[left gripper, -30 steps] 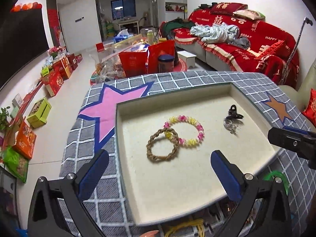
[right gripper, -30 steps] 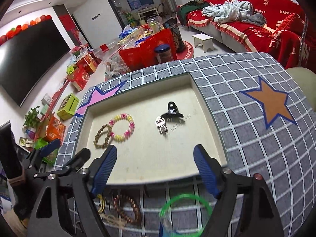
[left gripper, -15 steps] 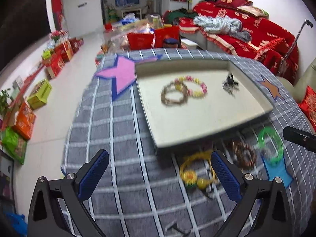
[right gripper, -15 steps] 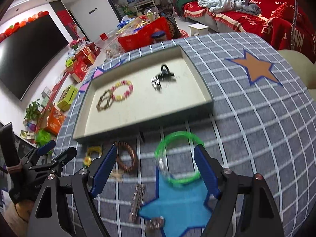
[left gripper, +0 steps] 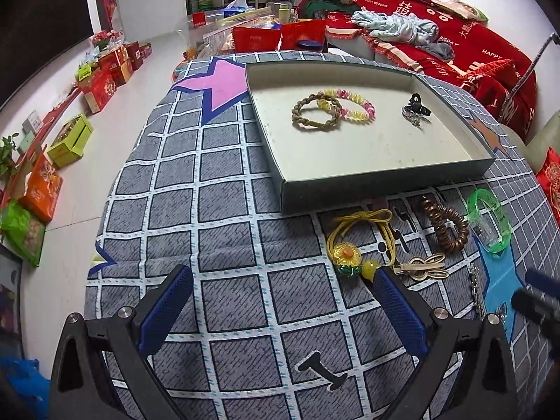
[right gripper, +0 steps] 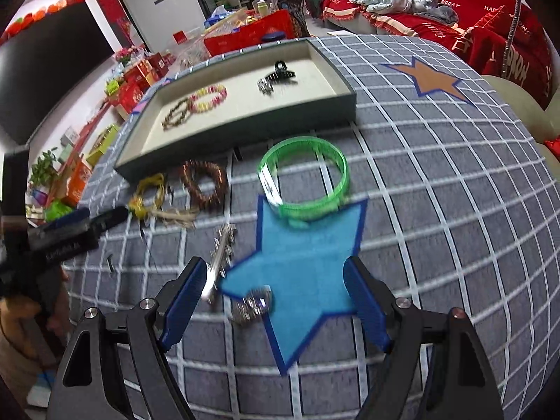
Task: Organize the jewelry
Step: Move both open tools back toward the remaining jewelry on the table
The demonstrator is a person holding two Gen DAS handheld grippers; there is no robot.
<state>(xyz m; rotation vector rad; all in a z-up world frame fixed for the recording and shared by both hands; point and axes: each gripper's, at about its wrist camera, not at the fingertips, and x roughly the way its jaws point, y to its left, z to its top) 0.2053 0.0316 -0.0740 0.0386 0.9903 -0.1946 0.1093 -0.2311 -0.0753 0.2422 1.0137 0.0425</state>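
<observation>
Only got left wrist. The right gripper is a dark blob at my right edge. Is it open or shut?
Observer: Open. The right gripper has its jaws wide apart and is holding nothing.
Operator: What's under it?
Observer: The blue star patch. A small silver piece lies at the star's edge, between the fingers and untouched.
Operator: And the bar clip?
Observer: The silver bar clip ends right beside the finger on the picture's left. It's too blurred to tell whether they touch.

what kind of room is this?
Most likely a home living room: a red-covered sofa with cushions, a big dark TV screen on the wall, gift boxes along the floor.
</observation>
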